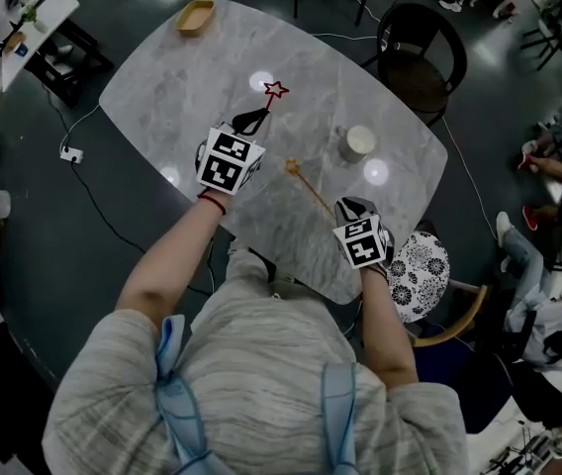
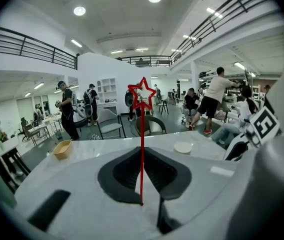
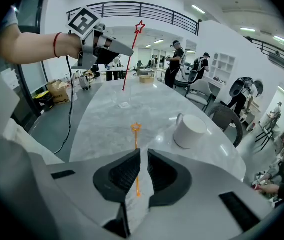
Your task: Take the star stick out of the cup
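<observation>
The left gripper (image 1: pixel 254 119) has its 2 black jaws closed tight on the lower part of the thin red plastic stick topped with an outlined star (image 1: pixel 270 98). The stick stands nearly upright in the grip, star end up, in the air above the grey marble-patterned oval table (image 1: pixel 182 77). It is fully out of the white ceramic handled cup (image 1: pixel 357 143), which sits well apart to its right on the tabletop. The right gripper (image 1: pixel 350 209) hovers near the table's near edge with its jaws almost together, only a thin slit between them, gripping nothing. A second, orange star-tipped stick (image 1: pixel 309 188) lies flat on the table under it, seen through that slit.
</observation>
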The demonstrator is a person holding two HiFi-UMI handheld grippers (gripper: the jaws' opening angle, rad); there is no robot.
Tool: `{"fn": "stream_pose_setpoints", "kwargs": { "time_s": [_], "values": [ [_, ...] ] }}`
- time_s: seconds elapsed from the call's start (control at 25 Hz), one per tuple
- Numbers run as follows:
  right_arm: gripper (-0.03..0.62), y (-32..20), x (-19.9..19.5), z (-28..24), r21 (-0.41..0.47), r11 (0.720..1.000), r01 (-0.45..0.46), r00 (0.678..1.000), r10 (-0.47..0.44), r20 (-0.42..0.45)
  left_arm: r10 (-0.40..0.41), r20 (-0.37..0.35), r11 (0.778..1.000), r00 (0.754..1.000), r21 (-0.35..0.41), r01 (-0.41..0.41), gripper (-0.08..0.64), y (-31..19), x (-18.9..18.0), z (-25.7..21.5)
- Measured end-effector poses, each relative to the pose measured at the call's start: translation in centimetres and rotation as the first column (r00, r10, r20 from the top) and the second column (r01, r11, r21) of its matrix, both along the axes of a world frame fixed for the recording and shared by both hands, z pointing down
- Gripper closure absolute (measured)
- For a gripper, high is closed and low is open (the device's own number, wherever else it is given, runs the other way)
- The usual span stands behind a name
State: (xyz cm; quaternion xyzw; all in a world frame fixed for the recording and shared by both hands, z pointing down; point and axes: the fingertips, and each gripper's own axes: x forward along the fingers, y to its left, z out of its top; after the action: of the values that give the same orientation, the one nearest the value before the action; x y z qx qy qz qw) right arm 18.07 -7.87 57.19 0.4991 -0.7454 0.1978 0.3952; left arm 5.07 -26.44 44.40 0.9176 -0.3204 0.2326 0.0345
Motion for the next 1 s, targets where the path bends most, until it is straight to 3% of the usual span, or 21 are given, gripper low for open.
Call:
{"fn": "stream_pose_setpoints", "kwargs": {
  "time_s": [0.2,0.32,0.6,1.0],
  "values": [
    [0.571,0.4,0.3,-0.7,0.010,1.000,0.017,1.000,-0.017,-0.004,0.008,-0.048,0.996,0.999,-0.093,-0.013,0.532,2.6,1.3,0.9],
    [0.571,1.0,0.3,-0.6,0.004,1.000,0.021,1.000,-0.021,-0.005,-0.019,-0.079,0.978,0.997,-0.207,0.002,0.532,4.4,1.6,3.4],
    [0.571,2.3,0.3,0.2,-0.018,1.000,0.024,1.000,-0.024,-0.004,-0.115,-0.117,0.888,0.987,-0.457,0.049,0.532,8.1,1.6,9.1],
    [0.571,3.2,0.8,1.0,-0.039,0.999,0.015,1.000,-0.015,0.004,-0.192,-0.139,0.751,0.972,-0.658,0.054,0.532,11.1,2.4,13.3]
  ]
}}
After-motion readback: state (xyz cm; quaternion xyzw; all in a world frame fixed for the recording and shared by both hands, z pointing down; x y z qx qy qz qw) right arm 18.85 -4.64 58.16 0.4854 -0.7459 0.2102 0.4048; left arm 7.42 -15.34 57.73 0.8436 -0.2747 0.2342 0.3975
